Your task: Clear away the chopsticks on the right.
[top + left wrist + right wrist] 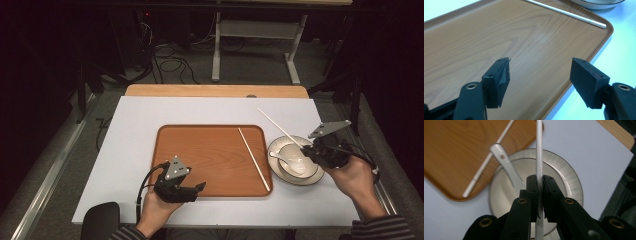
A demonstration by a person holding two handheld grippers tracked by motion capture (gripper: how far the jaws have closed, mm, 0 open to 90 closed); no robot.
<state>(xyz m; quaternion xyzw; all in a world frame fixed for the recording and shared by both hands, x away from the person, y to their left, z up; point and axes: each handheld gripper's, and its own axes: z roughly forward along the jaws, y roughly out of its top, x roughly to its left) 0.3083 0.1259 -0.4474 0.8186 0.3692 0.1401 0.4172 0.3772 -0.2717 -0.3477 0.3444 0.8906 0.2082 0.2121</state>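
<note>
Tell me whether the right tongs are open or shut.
Shut. The right tongs clamp a thin white chopstick between their black pads, above the round white plate.

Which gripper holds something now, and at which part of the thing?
The right gripper is shut on a white chopstick, near its lower end, above the plate. The left gripper is open and holds nothing.

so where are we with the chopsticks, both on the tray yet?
Half done, it looks. One chopstick already lies on the wooden tray near its right edge. The second chopstick is in hand: the right claw is shut on it above the plate. The left claw is open over the tray, holding nothing. Likely left: laying that chopstick on the tray; the spoon is in the bowl.
</note>
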